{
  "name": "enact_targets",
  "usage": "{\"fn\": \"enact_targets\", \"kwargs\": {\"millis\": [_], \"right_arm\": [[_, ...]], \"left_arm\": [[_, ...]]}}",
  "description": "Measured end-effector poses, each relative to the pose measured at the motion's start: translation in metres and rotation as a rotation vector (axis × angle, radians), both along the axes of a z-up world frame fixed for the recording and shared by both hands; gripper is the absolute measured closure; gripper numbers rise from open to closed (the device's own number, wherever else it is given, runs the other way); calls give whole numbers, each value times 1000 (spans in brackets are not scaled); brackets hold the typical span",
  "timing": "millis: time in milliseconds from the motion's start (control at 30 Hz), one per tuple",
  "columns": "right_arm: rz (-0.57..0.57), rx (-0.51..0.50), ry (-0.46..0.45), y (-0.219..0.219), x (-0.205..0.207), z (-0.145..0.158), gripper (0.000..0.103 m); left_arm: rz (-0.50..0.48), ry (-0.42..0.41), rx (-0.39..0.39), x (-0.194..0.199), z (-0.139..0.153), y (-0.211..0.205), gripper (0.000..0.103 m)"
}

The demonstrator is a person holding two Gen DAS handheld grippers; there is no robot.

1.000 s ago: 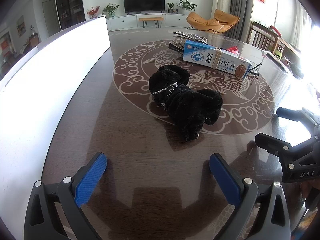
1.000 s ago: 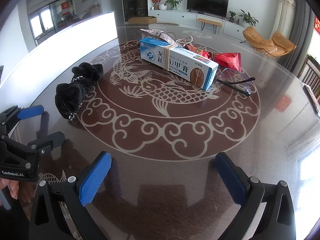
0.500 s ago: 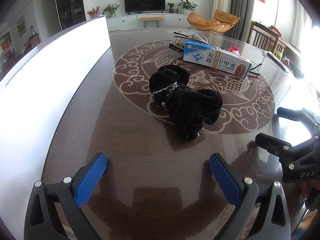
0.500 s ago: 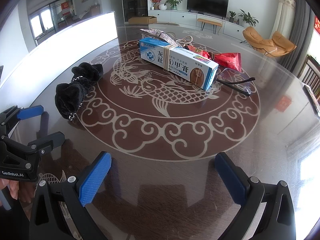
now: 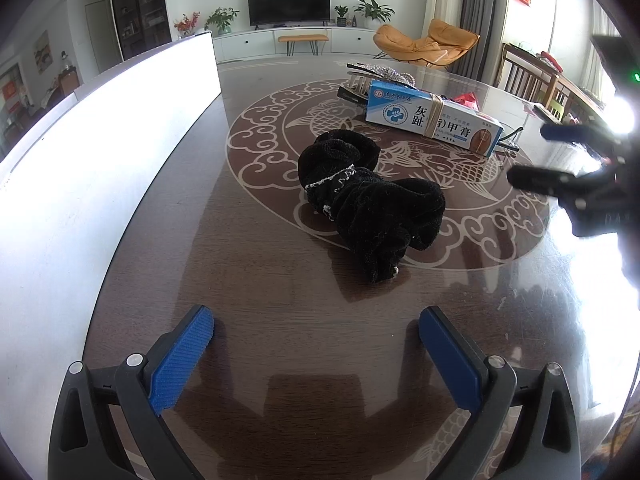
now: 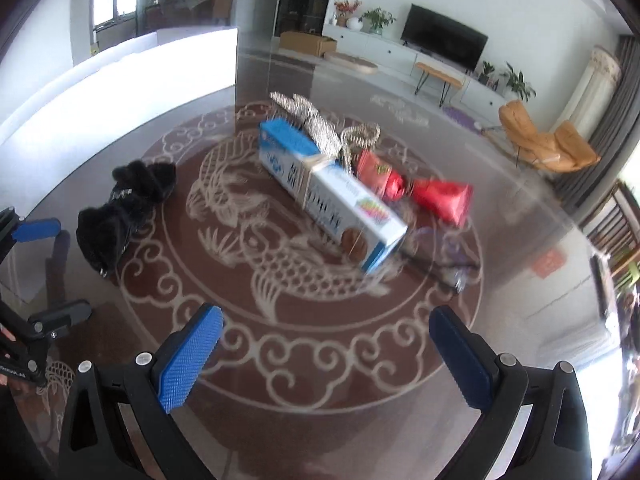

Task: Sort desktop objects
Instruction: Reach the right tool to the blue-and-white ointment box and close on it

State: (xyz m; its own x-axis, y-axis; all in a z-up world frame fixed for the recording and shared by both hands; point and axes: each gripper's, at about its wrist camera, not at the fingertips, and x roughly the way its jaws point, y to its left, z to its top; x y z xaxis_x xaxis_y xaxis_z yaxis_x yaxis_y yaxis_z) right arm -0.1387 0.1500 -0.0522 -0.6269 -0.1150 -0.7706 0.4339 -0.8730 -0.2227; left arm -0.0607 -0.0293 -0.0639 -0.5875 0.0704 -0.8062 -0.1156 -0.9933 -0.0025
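The left gripper (image 5: 316,332) hangs low over the near edge of the dark brown glass-topped table (image 5: 248,264), its two blue-padded fingers (image 5: 180,360) spread wide apart with nothing between them. Just ahead of it, on the near-left rim of the pale carp-and-cloud medallion (image 5: 500,248) printed in the tabletop's middle, lies a crumpled black velvet hair scrunchie with a thin silver chain (image 5: 370,204). Farther toward the far edge, inside the medallion, rests a long blue-and-white medicine carton bound with a tan rubber band (image 5: 432,118), and a glittery silver hair clip (image 5: 380,70) lies touching the carton's far end. In the right wrist view, which is blurred, a red foil snack packet (image 6: 416,188) lies just beside the carton (image 6: 332,196) on its far right side, and a dark thin-framed item, probably a pair of glasses (image 6: 444,268), lies at the carton's near right end. The right gripper (image 6: 326,338) is raised above the near part of the medallion (image 6: 304,344), its jaws also held wide apart and empty; from the left camera it shows as a dark blurred shape (image 5: 576,168) over the right edge of the tabletop. A long white panel (image 5: 80,168) stands along the table's left edge, and the scrunchie (image 6: 120,216) lies between it and the carton.
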Motion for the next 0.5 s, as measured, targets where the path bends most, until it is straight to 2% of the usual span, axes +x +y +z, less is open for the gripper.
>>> {"fn": "enact_targets", "kwargs": {"millis": [67,133,200,333,433,500], "right_arm": [[55,68,26,-9,-24,10,0],[84,145,-21,-21,-50,7,0],[104,179,-52,-29,-68,1,2],[145,193,-131,-43,-83,-14,32],[172,219,-150,-49,-82,-21,39],[179,169,-162,-48,-79,-17,58]], "left_arm": [[0,0,0,0,0,0,0],[0,0,0,0,0,0,0],[0,0,0,0,0,0,0],[0,0,0,0,0,0,0],[0,0,0,0,0,0,0],[0,0,0,0,0,0,0]]}}
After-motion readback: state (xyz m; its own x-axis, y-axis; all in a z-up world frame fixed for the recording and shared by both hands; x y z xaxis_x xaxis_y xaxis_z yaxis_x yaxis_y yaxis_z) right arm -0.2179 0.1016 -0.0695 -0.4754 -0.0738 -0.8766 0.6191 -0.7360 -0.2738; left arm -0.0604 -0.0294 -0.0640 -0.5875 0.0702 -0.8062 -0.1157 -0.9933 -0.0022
